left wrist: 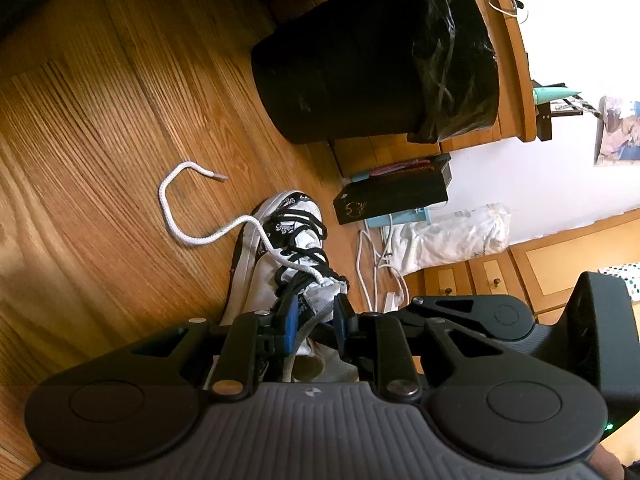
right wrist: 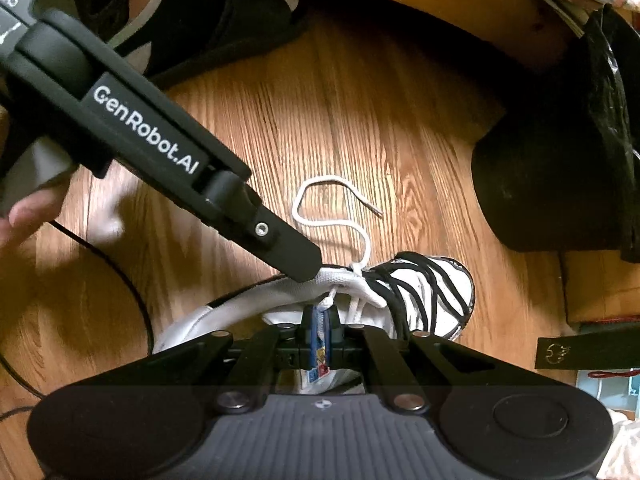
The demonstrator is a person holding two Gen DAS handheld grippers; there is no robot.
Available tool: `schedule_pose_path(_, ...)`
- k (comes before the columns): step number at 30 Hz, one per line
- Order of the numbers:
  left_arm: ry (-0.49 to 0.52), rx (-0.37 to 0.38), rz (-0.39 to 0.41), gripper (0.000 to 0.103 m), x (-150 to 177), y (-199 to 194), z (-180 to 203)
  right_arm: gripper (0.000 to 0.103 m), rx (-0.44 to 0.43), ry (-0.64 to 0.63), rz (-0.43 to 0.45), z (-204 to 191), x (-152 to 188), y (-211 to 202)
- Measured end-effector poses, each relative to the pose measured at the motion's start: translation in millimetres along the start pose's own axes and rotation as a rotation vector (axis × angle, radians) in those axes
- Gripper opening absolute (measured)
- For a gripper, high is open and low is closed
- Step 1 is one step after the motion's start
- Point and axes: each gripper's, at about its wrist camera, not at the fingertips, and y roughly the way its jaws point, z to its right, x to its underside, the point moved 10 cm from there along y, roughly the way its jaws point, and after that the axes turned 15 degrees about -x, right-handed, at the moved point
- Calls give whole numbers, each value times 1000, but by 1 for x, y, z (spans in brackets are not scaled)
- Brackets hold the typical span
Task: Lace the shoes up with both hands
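Note:
A white sneaker with black decorative lacing lies on the wood floor; it also shows in the right wrist view. A white lace runs from its upper eyelets and curls loose on the floor, and it shows in the right wrist view too. My left gripper is partly open, its blue pads on either side of the shoe's upper edge. In the right wrist view the left gripper touches the shoe's collar. My right gripper is shut on the other white lace end.
A black bin with a plastic liner stands beyond the shoe, also visible in the right wrist view. A black box, white cables and a wooden cabinet sit near the wall. A black sandal and a black cable lie on the floor.

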Motion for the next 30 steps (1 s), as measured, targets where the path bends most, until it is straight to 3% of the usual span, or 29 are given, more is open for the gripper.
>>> schedule_pose_path(9,-59,7,12,20,-6,0,-7,4,10,6,-12,3,2,2)
schedule_pose_path(30,-91,16,6,22,-7,3,-9,4,43,-51,-51,5,-4,6)
